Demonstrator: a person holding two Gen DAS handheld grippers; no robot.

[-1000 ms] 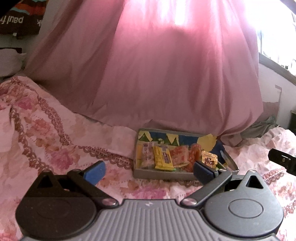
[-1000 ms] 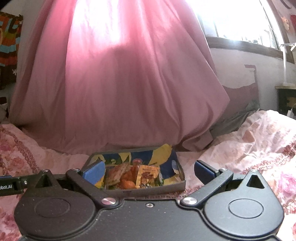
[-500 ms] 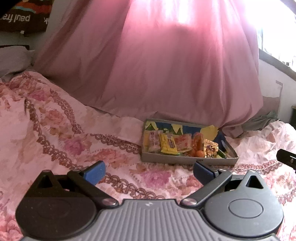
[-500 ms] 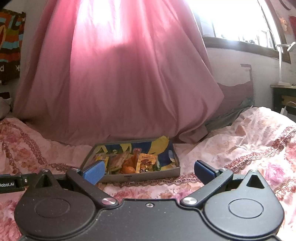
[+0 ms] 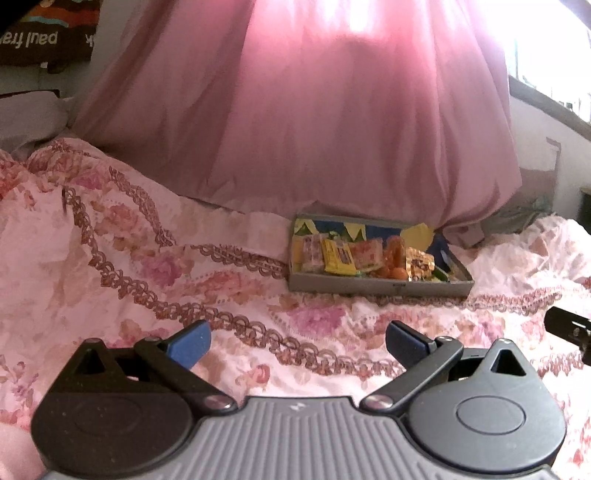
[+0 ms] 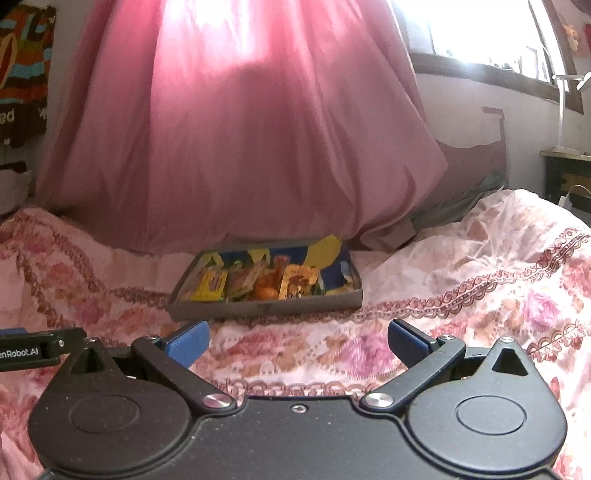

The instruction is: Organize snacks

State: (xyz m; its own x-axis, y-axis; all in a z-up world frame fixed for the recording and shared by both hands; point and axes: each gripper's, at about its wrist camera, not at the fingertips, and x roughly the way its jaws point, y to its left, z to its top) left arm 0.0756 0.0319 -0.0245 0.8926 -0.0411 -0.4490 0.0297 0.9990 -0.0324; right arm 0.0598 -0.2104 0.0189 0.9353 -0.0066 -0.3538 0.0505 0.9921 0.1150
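Backdrop: pink curtain hangs behind our floral bedspread.
Change: we have pulled both grippers back; the tray looks smaller than a second ago.
Room: bare bedspread lies between us and the tray.
Tray: one, several snack packets inside.
Left gripper: spread wide, holding nothing.
Right gripper: likewise.

A pink floral bedspread with brown lace-pattern trim covers the bed. Behind it hangs a pink curtain, brightly backlit by a window at the upper right. A dark printed cloth with lettering hangs at the upper left. A white lamp stem stands on a dark cabinet at far right.
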